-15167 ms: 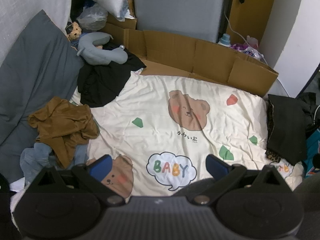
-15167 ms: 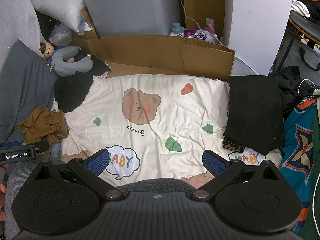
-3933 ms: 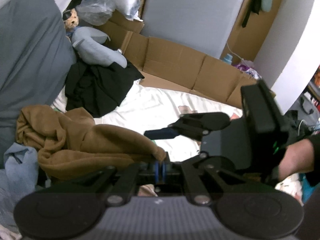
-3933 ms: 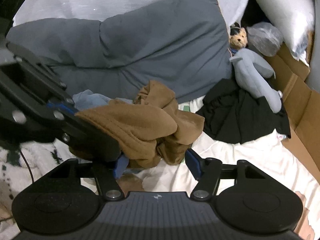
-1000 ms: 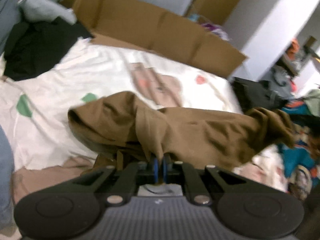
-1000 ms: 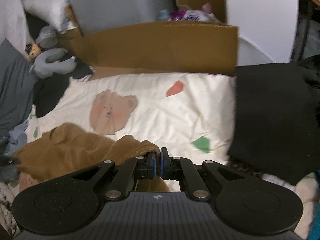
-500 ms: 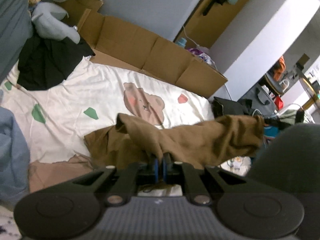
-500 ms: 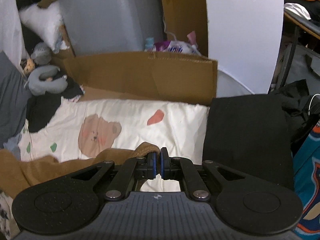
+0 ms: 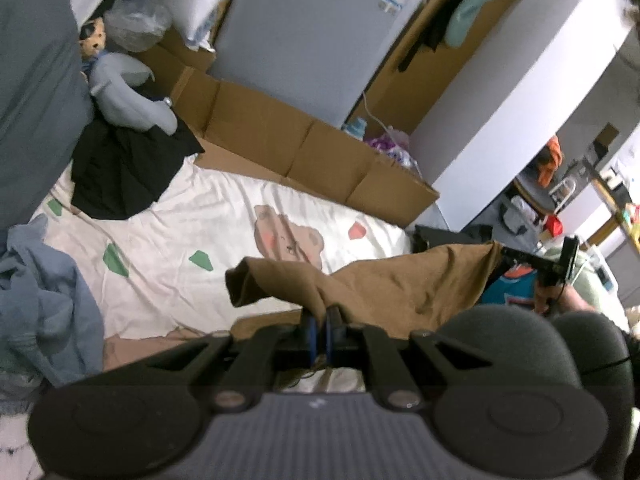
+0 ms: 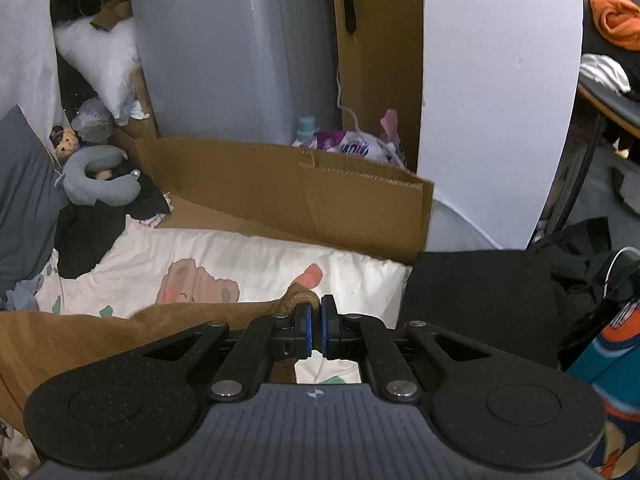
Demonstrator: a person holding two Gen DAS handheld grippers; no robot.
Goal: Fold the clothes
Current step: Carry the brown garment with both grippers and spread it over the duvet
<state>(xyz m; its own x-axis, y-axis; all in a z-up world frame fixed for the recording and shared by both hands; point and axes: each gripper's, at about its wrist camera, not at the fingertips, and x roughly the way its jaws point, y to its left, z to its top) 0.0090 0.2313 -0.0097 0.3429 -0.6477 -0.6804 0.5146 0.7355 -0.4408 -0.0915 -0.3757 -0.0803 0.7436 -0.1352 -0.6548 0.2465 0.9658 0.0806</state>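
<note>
A brown garment [image 9: 400, 284] hangs stretched in the air above the cream bear-print bedsheet [image 9: 192, 224]. My left gripper [image 9: 319, 322] is shut on one edge of it. In the left wrist view the cloth runs right to my right gripper [image 9: 505, 252], which is shut on its far corner. In the right wrist view the right gripper [image 10: 315, 316] pinches a rolled brown edge [image 10: 302, 294], and the brown garment [image 10: 80, 340] trails off to the lower left over the bedsheet [image 10: 260, 260].
A black garment [image 9: 120, 168] and a grey neck pillow [image 9: 124, 96] lie at the bed's far left, a blue garment [image 9: 44, 300] at the near left. Folded black cloth [image 10: 480, 304] sits at the right. Cardboard [image 10: 300, 188] walls the bed's far edge.
Both grippers have risen with the brown garment, which has come up off the sheet and is pulled out wider between them. More of the room behind the bed shows.
</note>
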